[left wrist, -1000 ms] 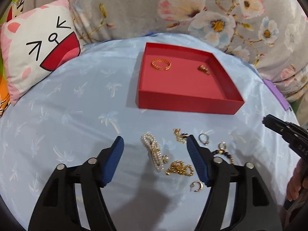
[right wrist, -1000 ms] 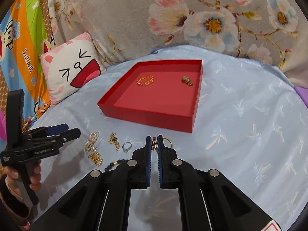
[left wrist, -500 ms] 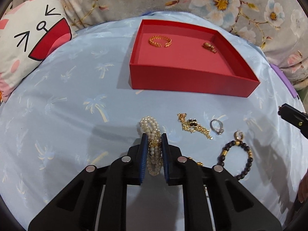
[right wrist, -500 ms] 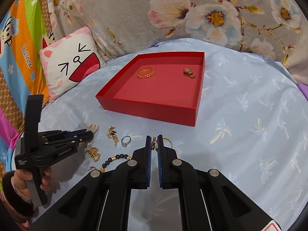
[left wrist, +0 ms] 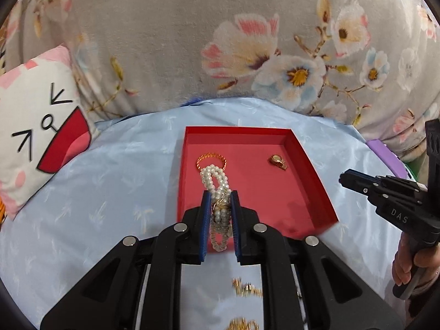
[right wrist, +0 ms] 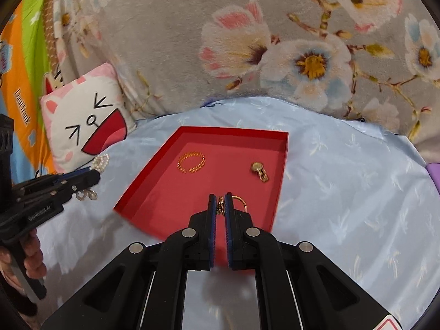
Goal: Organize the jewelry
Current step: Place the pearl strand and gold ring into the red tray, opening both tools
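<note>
My left gripper [left wrist: 220, 196] is shut on a white pearl bracelet [left wrist: 216, 180] and holds it above the near part of the red tray [left wrist: 319, 192]. My right gripper [right wrist: 220, 199] is shut on a thin gold ring piece [right wrist: 238, 202] over the tray [right wrist: 143, 189] in the right wrist view. In the tray lie a gold chain bracelet [right wrist: 191, 162] and a small gold watch-like piece [right wrist: 260, 171]. The pearls also show at the left gripper's tip in the right wrist view [right wrist: 100, 161]. The right gripper shows side-on in the left wrist view [left wrist: 343, 178].
Blurred gold pieces [left wrist: 246, 290] lie on the light blue cloth [left wrist: 110, 192] below my left gripper. A white cat-face pillow [right wrist: 88, 126] lies at the left. A grey floral blanket [right wrist: 275, 41] rises behind the tray. A purple object [left wrist: 382, 154] sits at the right.
Both grippers lifted and moved forward over the red tray. The left gripper shut on the pearl bracelet and raised it off the cloth. The right gripper kept its hold on the gold piece.
</note>
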Demonstrator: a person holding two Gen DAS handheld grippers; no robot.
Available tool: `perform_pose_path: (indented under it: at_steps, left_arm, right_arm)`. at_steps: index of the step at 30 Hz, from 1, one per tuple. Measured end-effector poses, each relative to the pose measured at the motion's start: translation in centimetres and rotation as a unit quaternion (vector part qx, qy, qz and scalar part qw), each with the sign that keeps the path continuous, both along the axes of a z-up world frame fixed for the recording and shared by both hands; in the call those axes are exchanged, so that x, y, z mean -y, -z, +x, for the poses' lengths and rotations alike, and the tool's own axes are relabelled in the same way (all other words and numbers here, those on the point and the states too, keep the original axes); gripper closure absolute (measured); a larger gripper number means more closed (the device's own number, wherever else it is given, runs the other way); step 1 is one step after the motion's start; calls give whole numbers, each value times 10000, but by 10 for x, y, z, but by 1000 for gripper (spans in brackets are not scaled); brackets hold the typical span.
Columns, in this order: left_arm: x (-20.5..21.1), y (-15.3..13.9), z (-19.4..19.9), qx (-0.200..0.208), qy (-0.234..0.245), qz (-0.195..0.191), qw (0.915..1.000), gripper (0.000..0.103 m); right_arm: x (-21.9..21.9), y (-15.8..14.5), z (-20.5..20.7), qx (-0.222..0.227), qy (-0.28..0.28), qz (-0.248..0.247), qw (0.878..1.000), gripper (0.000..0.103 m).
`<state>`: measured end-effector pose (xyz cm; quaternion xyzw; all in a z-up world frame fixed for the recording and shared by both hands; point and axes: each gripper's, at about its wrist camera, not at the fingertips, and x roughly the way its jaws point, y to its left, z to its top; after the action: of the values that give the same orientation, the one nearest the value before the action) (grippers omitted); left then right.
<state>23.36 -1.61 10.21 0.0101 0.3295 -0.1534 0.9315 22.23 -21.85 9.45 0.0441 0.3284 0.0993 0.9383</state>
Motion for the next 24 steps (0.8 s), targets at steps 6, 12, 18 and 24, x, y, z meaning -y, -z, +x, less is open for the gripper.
perform_pose_path:
  at_steps: [6,12,18,24]
  left_arm:
    - [26,38,58,-349,-8,176,9992,90]
    - [25,69,89,-651,-128,166,9977,90]
    - [24,82,102,-745,-171,170,9969,89]
    - [13,68,97,-542,-385,-76,9978,68]
  right_arm:
    - [3,29,63,-470,101,51,9988,98]
    - [0,62,95,-820,116,-45,9966,98]
    - [1,70,106,-801,166,-44,9966,91]
    - [13,44,85,-336,284,163,9989,72]
